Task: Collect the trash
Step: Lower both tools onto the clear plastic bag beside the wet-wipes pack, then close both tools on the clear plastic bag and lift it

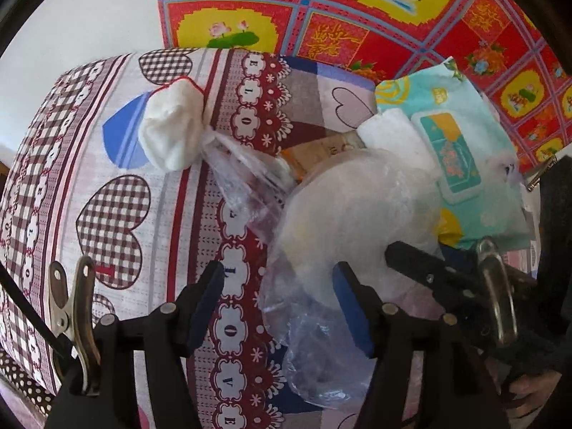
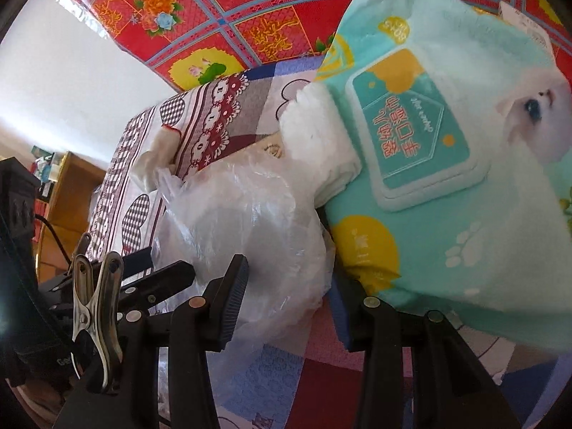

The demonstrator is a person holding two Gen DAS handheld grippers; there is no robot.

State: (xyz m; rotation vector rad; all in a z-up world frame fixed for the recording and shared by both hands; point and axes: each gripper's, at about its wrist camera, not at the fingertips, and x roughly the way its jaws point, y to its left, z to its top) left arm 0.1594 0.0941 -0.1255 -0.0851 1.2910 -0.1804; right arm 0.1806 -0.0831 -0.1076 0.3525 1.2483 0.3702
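A plastic bag lies on the bedsheet, wipes pack just right.

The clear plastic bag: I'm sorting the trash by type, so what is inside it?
The clear plastic bag holds a pale, whitish, rounded mass, blurred by crinkled film. What it is cannot be told. A brown-and-orange package lies behind it, mostly covered.

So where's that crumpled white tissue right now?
The crumpled white tissue lies on the heart-patterned bedsheet, upper left in the left wrist view, touching the far tip of the clear plastic bag, well left of the wet-wipes pack.
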